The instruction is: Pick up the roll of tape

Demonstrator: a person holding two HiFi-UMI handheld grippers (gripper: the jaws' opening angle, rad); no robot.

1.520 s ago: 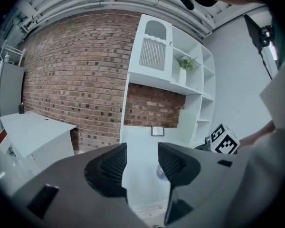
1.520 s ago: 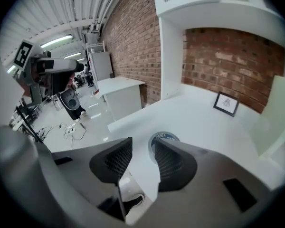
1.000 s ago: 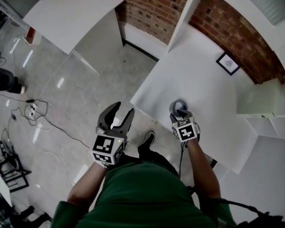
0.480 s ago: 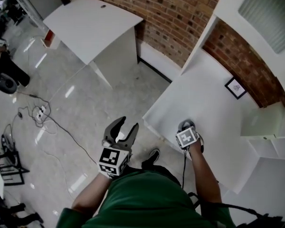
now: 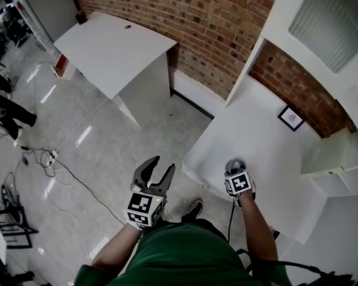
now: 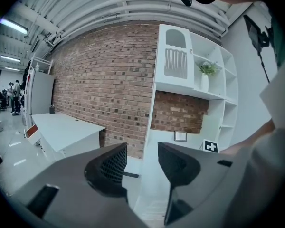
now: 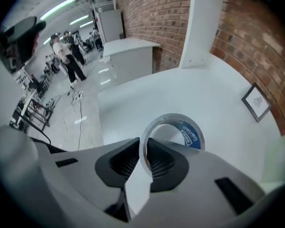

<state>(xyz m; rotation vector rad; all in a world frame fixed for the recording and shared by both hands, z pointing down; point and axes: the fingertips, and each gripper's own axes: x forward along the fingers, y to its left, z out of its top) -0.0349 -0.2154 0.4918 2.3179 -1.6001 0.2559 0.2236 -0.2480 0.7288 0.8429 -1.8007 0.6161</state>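
Note:
The roll of tape (image 7: pixel 191 136), a grey ring with a blue inner label, stands on edge on the white table (image 7: pixel 204 94). My right gripper (image 7: pixel 143 148) points steeply down over it. Its jaws are closing, one finger inside the ring and one outside, and the pads press on the roll's near wall. In the head view the roll (image 5: pixel 234 162) peeks out just beyond my right gripper (image 5: pixel 235 170), near the table's front edge. My left gripper (image 5: pixel 161 167) hangs open and empty over the floor left of the table; the left gripper view shows nothing between its jaws (image 6: pixel 142 151).
A small framed picture (image 5: pixel 291 118) leans at the back of the table against the brick wall (image 5: pixel 197 22). White shelving (image 5: pixel 340 159) stands at the right. A second white desk (image 5: pixel 113 43) stands at the far left. Cables (image 5: pixel 48 157) lie on the floor, with people at the far left.
My right gripper has come down over the roll of tape, with its marker cube now covering more of it. The open left gripper has shifted slightly to the right.

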